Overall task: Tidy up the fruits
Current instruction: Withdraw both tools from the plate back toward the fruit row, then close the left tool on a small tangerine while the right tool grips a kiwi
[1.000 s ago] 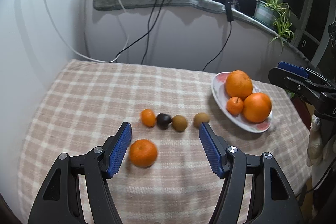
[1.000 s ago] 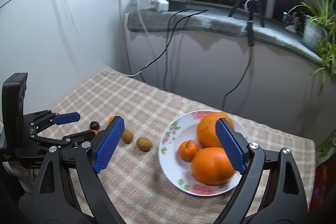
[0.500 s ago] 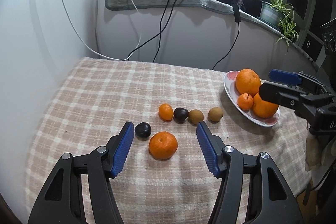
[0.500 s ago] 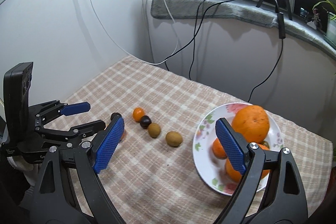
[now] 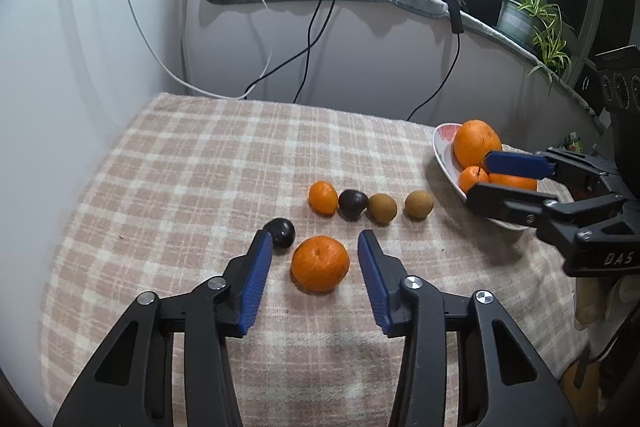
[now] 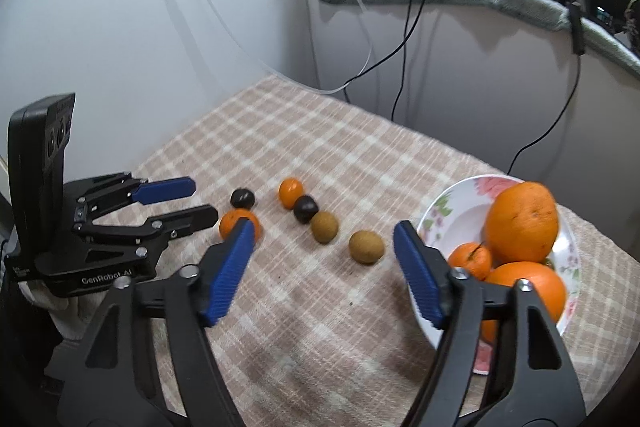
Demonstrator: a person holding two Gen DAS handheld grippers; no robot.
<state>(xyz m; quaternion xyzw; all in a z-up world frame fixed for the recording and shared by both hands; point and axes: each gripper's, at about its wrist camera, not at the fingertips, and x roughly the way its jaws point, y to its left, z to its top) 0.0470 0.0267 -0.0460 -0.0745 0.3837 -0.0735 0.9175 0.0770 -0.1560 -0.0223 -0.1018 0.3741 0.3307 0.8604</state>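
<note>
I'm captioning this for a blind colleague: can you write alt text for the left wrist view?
The open left gripper frames a mandarin on a checked tablecloth. Behind it lie five small fruits. At right, the open right gripper hovers by a plate of oranges.

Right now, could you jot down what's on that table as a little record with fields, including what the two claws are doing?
surface: checked tablecloth
plate: flowered plate at the right side, holding three orange fruits
loose row: small orange, dark fruit, two brown fruits
near left claw: larger orange with a second dark fruit beside it
left claw: open, fingers either side of the larger orange, not touching
right claw: open, empty, by the plate
</note>
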